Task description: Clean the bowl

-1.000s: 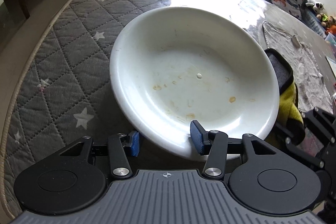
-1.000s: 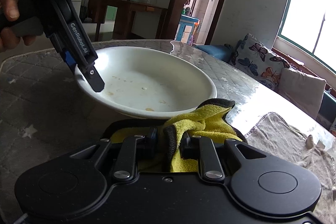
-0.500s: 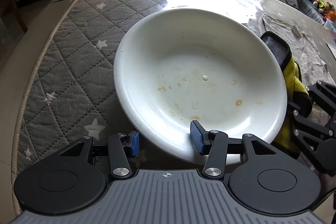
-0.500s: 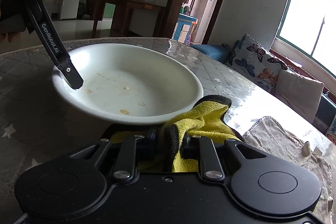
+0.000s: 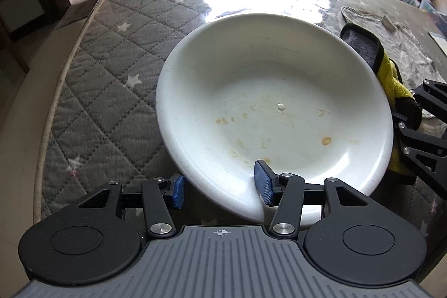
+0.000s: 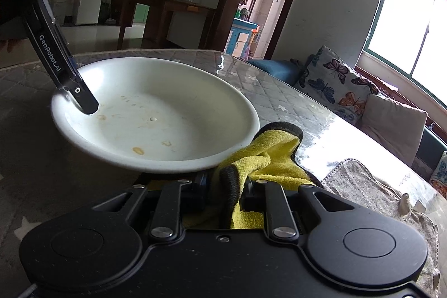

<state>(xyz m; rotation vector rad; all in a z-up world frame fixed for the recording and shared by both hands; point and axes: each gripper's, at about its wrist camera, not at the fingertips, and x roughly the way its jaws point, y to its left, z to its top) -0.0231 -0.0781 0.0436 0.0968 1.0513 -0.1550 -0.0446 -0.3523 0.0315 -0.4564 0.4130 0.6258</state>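
A white shallow bowl with brown stains sits tilted over the quilted table. My left gripper straddles its near rim, one blue pad inside the bowl and one outside under the rim. Its jaws are opening, and both pads still appear to touch the rim. In the right wrist view the left gripper's finger reaches into the bowl at its left side. My right gripper is shut on a yellow cloth with dark edging, just beside and below the bowl's rim.
A grey towel lies on the glossy table to the right. A sofa with butterfly cushions stands behind the table. The table's rounded edge runs along the left. A hand holds the left gripper.
The left gripper has rolled and the bowl has swung with it. In the right wrist view the bowl has come nearer, with its rim now over the cloth. The right gripper stays still.
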